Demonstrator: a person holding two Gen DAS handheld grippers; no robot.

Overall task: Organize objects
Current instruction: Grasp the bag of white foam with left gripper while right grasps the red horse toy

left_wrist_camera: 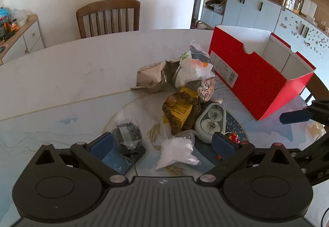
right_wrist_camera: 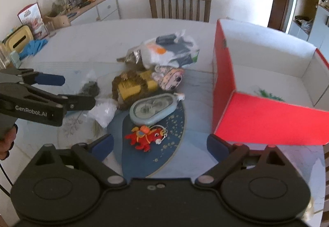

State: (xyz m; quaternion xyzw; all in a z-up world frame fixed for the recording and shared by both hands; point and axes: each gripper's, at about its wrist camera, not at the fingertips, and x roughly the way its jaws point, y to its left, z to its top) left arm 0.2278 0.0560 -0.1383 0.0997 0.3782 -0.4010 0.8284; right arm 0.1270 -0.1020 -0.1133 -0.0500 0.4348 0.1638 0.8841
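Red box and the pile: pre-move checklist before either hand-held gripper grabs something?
1. Red box open, room inside: ok; only something green at the bottom.
2. Right hand-held gripper open, nothing between the fingers: ok.
3. Left hand-held gripper open: ok; the white granule bag lies between its fingers, contact cannot tell.
4. Red horse toy lies apart from the pile, free to pick: ok.
5. Yellow box free to lift: not ok; brown band looped around it.
6. Grippers clear of each other: ok.
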